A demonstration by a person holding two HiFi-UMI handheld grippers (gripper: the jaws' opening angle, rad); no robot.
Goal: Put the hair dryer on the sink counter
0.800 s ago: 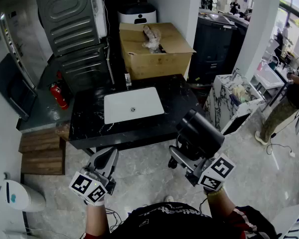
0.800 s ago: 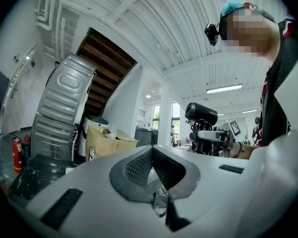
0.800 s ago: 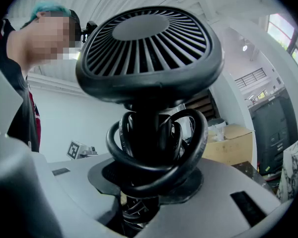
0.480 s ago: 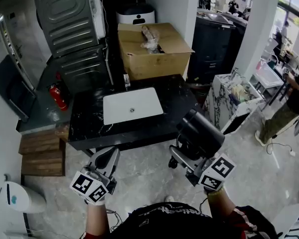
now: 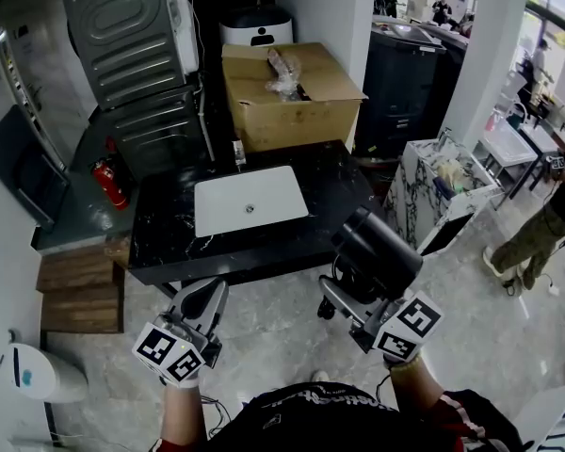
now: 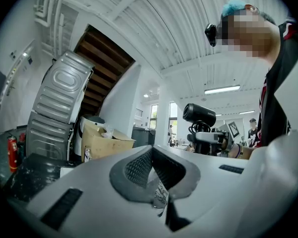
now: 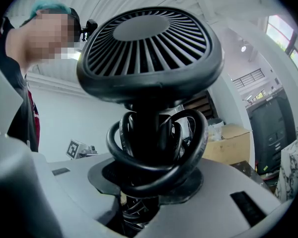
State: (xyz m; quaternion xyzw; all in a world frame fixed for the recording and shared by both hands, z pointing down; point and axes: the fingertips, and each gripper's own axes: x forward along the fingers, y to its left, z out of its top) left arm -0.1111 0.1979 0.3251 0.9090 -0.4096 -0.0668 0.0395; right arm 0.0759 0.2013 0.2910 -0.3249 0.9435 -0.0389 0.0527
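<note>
A black hair dryer (image 5: 379,250) stands upright in my right gripper (image 5: 356,295), whose jaws are shut on its handle, the cord coiled round it. In the right gripper view its vented back (image 7: 150,47) fills the top and the wound cord (image 7: 156,155) sits between the jaws. The dryer (image 6: 203,114) also shows far off in the left gripper view. My left gripper (image 5: 200,301) is shut and holds nothing, its ribbed pads (image 6: 141,165) pressed together. Both grippers hang over the floor, short of the black marble sink counter (image 5: 165,232) with its white basin (image 5: 250,199).
A cardboard box (image 5: 292,94) stands behind the counter. A grey appliance (image 5: 137,59) leans at the back left, with a red fire extinguisher (image 5: 108,181) below it. Wooden pallets (image 5: 80,290) lie left. A small marble stand (image 5: 447,191) sits right, a person (image 5: 546,210) beyond it.
The grippers and the dryer hold almost still. The person at the far right has stepped a little further right.
</note>
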